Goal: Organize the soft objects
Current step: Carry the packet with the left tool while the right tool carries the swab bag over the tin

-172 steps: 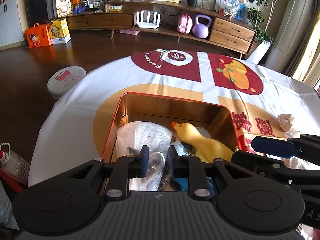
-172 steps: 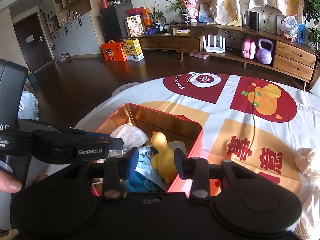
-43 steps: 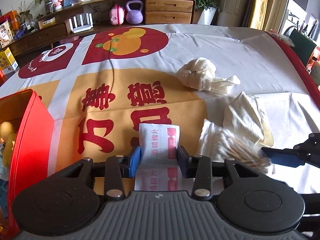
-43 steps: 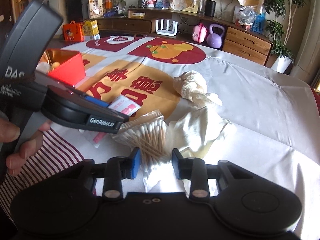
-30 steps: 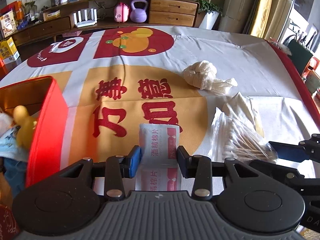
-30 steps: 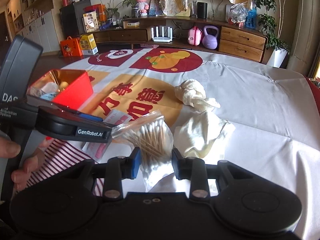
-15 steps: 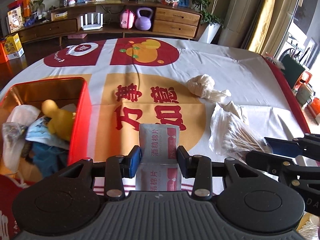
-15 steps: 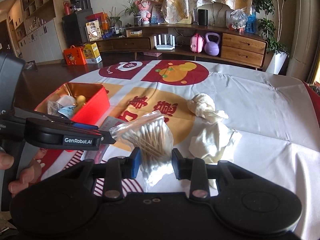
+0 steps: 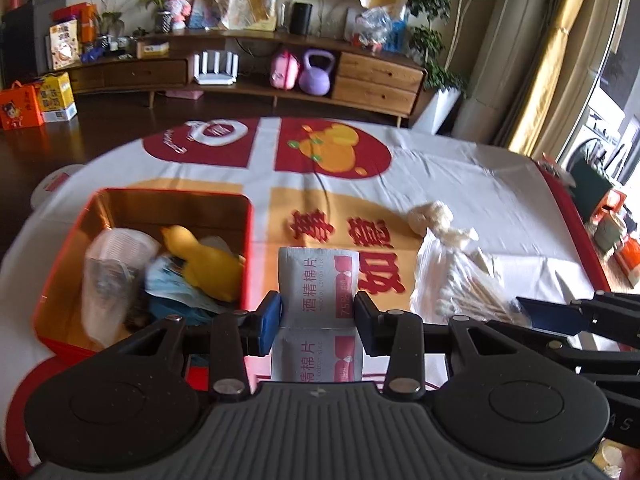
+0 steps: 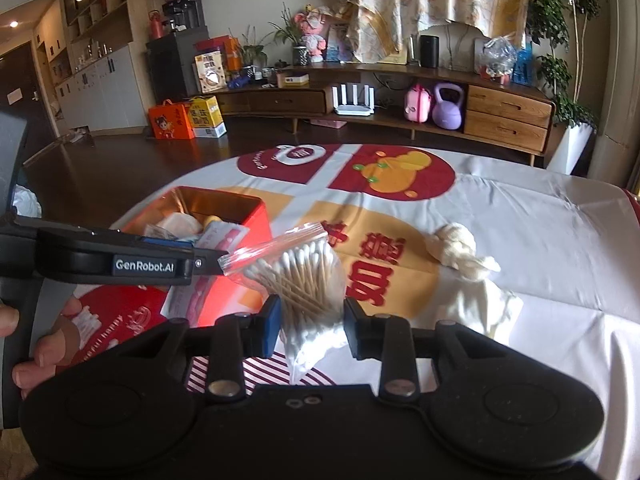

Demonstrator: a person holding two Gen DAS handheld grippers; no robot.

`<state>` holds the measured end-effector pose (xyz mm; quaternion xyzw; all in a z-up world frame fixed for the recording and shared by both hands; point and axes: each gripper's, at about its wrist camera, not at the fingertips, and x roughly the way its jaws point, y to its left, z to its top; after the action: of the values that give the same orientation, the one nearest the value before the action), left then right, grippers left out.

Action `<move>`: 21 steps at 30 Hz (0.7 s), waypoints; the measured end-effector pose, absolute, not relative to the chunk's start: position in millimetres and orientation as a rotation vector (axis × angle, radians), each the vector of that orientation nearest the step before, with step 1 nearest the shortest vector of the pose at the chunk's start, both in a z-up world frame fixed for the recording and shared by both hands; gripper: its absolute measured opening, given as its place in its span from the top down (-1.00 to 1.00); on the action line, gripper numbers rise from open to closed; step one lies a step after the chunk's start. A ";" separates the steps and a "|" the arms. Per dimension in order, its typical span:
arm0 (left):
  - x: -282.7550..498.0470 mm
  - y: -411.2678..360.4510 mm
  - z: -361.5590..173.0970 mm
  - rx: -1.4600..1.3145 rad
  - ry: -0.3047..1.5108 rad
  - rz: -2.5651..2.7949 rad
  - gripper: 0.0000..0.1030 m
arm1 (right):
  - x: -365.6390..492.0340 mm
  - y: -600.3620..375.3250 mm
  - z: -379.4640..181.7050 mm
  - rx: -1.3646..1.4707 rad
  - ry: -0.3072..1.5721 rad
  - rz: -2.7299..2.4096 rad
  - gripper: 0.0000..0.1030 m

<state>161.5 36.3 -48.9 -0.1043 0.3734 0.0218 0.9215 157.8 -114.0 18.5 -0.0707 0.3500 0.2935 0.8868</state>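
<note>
We had the round table (image 9: 460, 168), under its printed red-and-gold cloth, as our working surface, and everything soft was being gathered toward one place on it. That place was the red tin (image 9: 168, 196), which stood open at the left, so that both hands could reach it from the near side. It already held a yellow duck (image 9: 204, 264), a clear plastic bag (image 9: 116, 264) and some blue fabric (image 9: 176, 284), piled loosely, so we judged the sorting well under way.

Two pale items lay on the cloth to the right, well apart from the tin: a knotted cloth bundle (image 10: 456, 244) and, just beside it, a crumpled cream cloth (image 10: 492, 300). We judged these were left for a later trip.

Our right gripper (image 10: 309, 322) was clenched on a bag of cotton swabs (image 10: 304, 276), pinched low so that the bag stood up between the fingers and clear of the table. Our left gripper (image 9: 318, 318) was grasping a strip of alcohol pad packets (image 9: 318, 284) by its edges, the strip running flat and lengthwise between the fingers. It hung just right of the tin's near corner, above the cloth. We held both loads raised and near the tin, we judged, so that each could be dropped in from above.
</note>
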 end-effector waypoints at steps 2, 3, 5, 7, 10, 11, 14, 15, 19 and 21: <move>157.8 46.5 -42.5 -0.220 0.755 0.060 0.23 | 156.1 -105.2 21.6 -0.151 0.721 0.617 0.37; 156.8 50.8 -39.7 -0.222 0.753 0.065 0.23 | 155.0 -100.6 23.2 -0.154 0.717 0.622 0.37; 154.4 60.6 -34.5 -0.225 0.748 0.083 0.23 | 153.7 -92.4 25.6 -0.159 0.714 0.632 0.37; 152.8 70.2 -30.6 -0.225 0.749 0.101 0.23 | 152.5 -83.4 27.2 -0.166 0.714 0.642 0.37; 149.4 84.2 -25.7 -0.230 0.748 0.126 0.23 | 150.9 -69.4 29.6 -0.173 0.716 0.657 0.37; 148.4 89.1 -24.0 -0.234 0.748 0.133 0.23 | 150.4 -65.1 30.4 -0.174 0.718 0.663 0.37; 146.2 102.9 -20.8 -0.246 0.749 0.154 0.23 | 149.8 -51.7 31.7 -0.181 0.719 0.675 0.37; 145.3 107.0 -19.8 -0.249 0.749 0.158 0.23 | 149.9 -47.3 32.0 -0.185 0.718 0.675 0.37; 141.7 121.7 -18.5 -0.244 0.744 0.178 0.23 | 153.9 -32.8 32.0 -0.174 0.732 0.682 0.37; 140.2 130.2 -19.1 -0.247 0.744 0.190 0.23 | 156.8 -25.6 31.1 -0.166 0.743 0.688 0.37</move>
<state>140.2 130.2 -19.1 -0.1199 0.3622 0.0924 0.9197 156.8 -25.6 31.1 -0.0794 0.3555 0.3289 0.8713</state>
